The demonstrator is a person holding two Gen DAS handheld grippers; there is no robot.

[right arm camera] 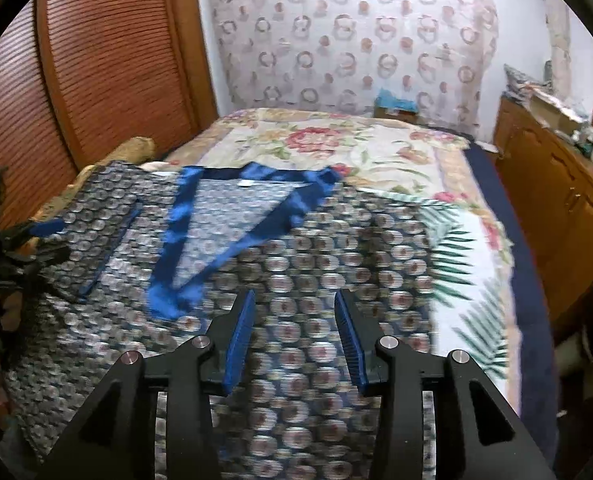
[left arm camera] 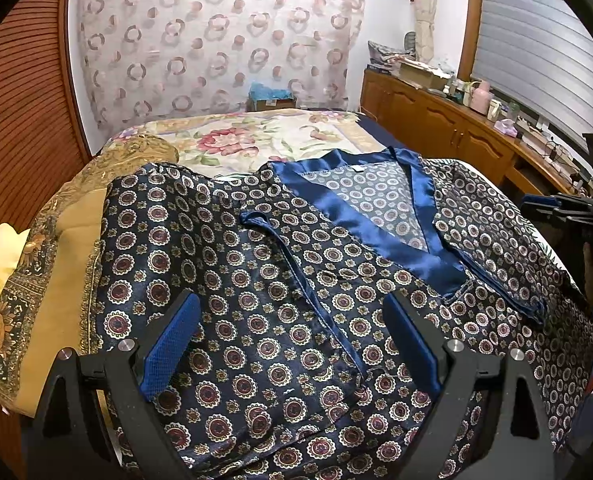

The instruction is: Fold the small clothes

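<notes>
Both blue-padded jaws of the left hand-held gripper (left arm camera: 292, 344) stand spread wide over the near part of the garment, pinching nothing; the right hand-held gripper (right arm camera: 292, 340) is likewise spread, more narrowly, and empty, its view smeared by motion blur. Beneath them lies the patterned top (left arm camera: 256, 300), a glossy satin-like piece in dark navy printed with rows of round medallions, spread on the bed (left arm camera: 264, 136) near its foot end. Its V-neck, edged with a plain shiny blue band (left arm camera: 336, 208), lies open and shows the paler reverse of the cloth and a small white label. Both sleeves seem already turned in over the body, each ending in a blue-trimmed cuff (left arm camera: 536, 308), so I judge the folding partly done: body folds remain, and some creases want smoothing. Slippery cloth like this will likely slide. Around it, the floral bedspread (right arm camera: 376, 148) looks matte and woven.
</notes>
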